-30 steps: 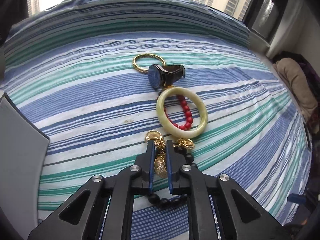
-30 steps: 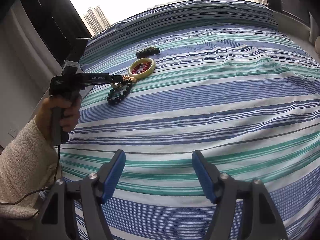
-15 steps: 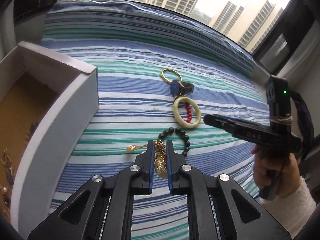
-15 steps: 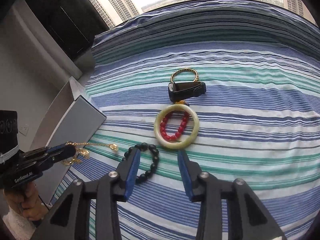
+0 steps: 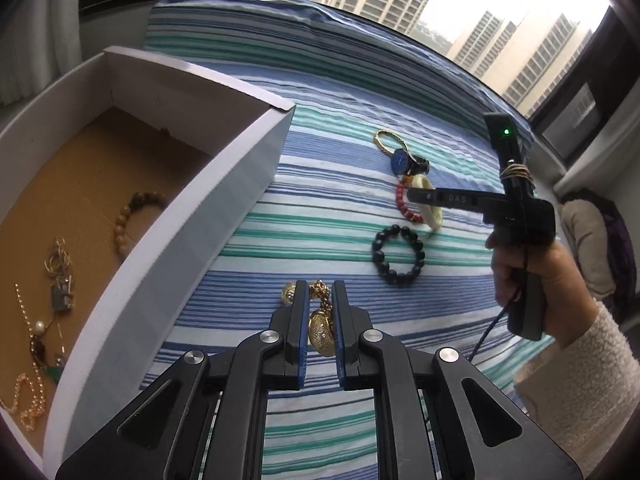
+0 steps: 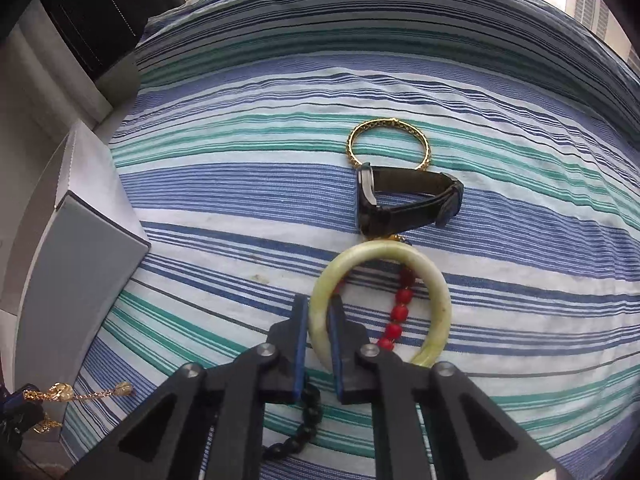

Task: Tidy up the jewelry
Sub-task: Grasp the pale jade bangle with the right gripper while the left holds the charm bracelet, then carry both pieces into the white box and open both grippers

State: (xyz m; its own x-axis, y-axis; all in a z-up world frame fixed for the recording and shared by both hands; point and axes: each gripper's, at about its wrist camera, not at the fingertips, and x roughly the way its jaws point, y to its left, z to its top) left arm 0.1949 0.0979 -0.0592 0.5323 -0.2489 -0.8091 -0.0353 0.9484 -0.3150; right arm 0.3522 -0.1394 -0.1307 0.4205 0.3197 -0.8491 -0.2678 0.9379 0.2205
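Note:
My left gripper (image 5: 319, 286) is shut on a gold chain necklace (image 5: 322, 326) and holds it above the striped bedspread, to the right of the white box (image 5: 208, 200). The necklace also shows at the lower left of the right wrist view (image 6: 76, 394). My right gripper (image 6: 319, 300) is shut on the rim of the pale green jade bangle (image 6: 436, 292); in the left wrist view it (image 5: 412, 194) hides part of the bangle (image 5: 434, 216). A red bead bracelet (image 6: 398, 316) lies inside the bangle. A black bead bracelet (image 5: 397, 256), a black watch (image 6: 404, 204) and a gold bangle (image 6: 388, 148) lie on the bed.
The white box has a brown floor holding a brown bead bracelet (image 5: 132, 216), a pearl strand (image 5: 28, 384) and small chains (image 5: 58, 264). A window sill and bags (image 5: 592, 240) are at the right. Blue, green and white striped bedding (image 6: 240, 184) covers the bed.
My left gripper has lifted the gold necklace and swung left toward the box, leaving the black bead bracelet on the bed. My right gripper has moved in from open and closed on the jade bangle.

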